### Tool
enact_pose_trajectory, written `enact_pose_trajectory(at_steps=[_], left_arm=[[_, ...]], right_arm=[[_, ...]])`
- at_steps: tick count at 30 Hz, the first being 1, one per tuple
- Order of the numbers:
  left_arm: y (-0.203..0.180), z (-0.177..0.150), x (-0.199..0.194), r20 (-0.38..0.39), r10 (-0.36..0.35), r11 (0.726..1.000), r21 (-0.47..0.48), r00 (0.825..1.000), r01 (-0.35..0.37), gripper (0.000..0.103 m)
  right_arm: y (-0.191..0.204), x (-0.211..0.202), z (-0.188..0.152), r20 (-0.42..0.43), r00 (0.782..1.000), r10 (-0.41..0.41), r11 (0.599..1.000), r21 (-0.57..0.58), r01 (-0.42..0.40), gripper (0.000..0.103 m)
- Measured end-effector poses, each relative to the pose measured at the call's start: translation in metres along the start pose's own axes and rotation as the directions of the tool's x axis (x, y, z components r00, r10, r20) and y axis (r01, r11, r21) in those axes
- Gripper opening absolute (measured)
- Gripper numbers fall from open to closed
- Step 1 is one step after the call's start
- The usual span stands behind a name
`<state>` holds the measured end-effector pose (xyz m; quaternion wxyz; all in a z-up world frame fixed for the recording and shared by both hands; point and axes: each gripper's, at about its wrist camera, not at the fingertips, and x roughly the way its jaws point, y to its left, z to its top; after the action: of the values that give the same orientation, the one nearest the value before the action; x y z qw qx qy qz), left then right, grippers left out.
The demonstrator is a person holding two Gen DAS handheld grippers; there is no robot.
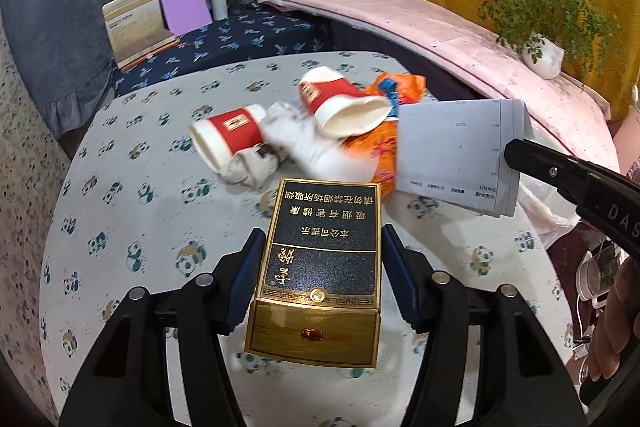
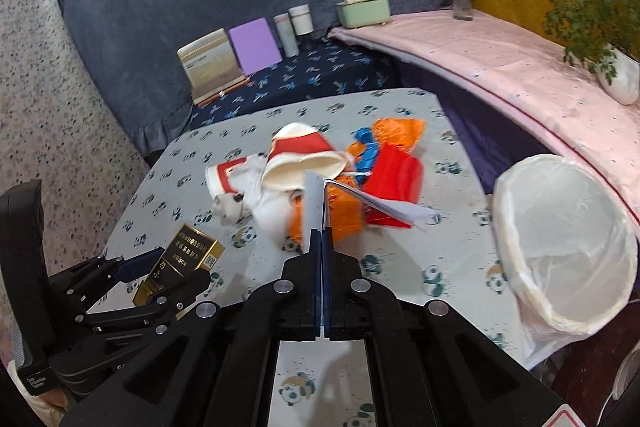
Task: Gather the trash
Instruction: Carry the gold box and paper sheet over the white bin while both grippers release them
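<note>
The cigarette box (image 1: 316,267) is clamped between the left gripper (image 1: 320,263) pads; folded paper (image 2: 316,203) is pinched edge-on by the fully closed right gripper (image 2: 321,239), with the lined bin (image 2: 560,247) to its right; the paper could be lost by slipping from so thin a hold.

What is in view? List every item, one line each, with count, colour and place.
cigarette box: 1, black-gold, in left gripper
folded paper: 1, white, in right gripper
paper cups: 2, red-white, on their sides mid-table
orange wrapper: 1, behind cups
red wrapper: 1, beside the orange one
crumpled tissue: white, between cups
lined bin: 1, white, right of table
table: 1, panda cloth
left gripper: shut on box
right gripper: shut on paper
</note>
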<state>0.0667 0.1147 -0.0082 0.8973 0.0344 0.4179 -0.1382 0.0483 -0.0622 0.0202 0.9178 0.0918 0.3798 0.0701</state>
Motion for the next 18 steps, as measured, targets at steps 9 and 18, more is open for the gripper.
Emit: enact_pose_trajectory(at_steps=[9,18], left_arm=[[-0.066,0.022,-0.006,0.041,-0.072,0.993,0.093,0.997,0.068,0.056],[-0.134,0.042,0.004,0.045,-0.142,0.974,0.184,0.989,0.132,0.056]], right_arm=[[-0.054,-0.041,-0.001,0.08,0.98,-0.183,0.982,0.055,0.179,0.001],[-0.122,-0.075,-0.007,0.119,0.933,-0.34,0.936,0.135,0.324,0.001]])
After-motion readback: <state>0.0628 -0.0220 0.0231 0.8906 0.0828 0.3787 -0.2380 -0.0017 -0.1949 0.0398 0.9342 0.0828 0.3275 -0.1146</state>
